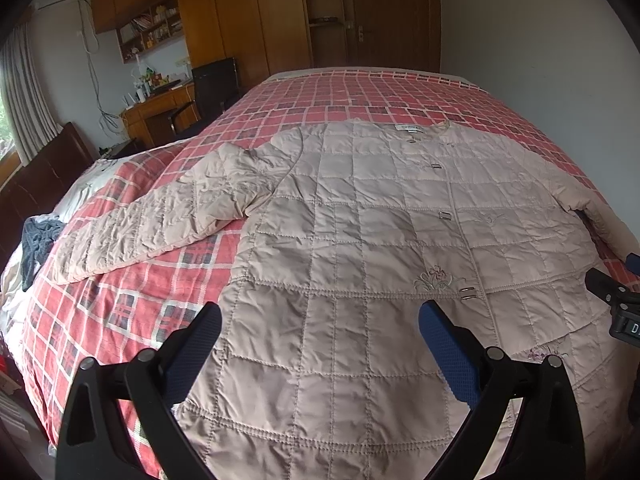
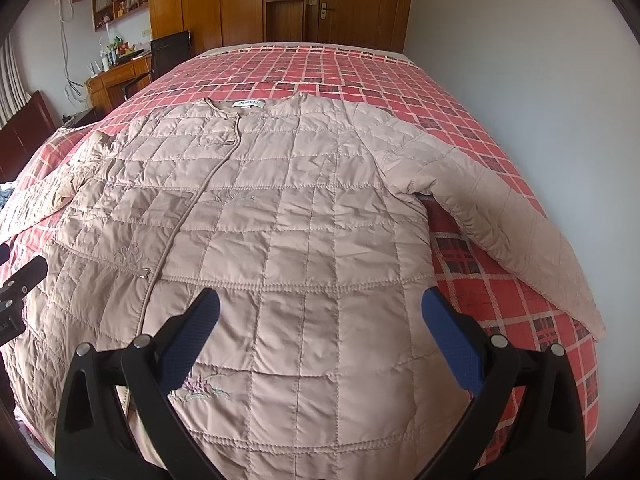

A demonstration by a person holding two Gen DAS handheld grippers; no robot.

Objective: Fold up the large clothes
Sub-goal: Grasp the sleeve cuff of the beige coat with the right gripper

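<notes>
A beige quilted jacket (image 1: pixel 360 220) (image 2: pixel 288 208) lies face up and spread flat on the bed, collar away from me, front closed with metal clasps. Its left sleeve (image 1: pixel 160 220) stretches out to the left, slightly crumpled. Its right sleeve (image 2: pixel 512 216) lies out toward the bed's right edge. My left gripper (image 1: pixel 320 324) hovers open above the hem's left half with nothing between its fingers. My right gripper (image 2: pixel 320 312) hovers open above the hem's right half, also holding nothing. Part of the right gripper (image 1: pixel 616 300) shows at the left wrist view's right edge.
The red plaid bedspread (image 1: pixel 360 92) (image 2: pixel 400 76) covers the whole bed. A dark blue-grey cloth (image 1: pixel 36 244) lies at the bed's left side by the dark headboard (image 1: pixel 44 168). A wooden desk (image 1: pixel 160 108), chair and wardrobes (image 1: pixel 248 16) stand beyond. A white wall (image 2: pixel 520 60) runs along the right.
</notes>
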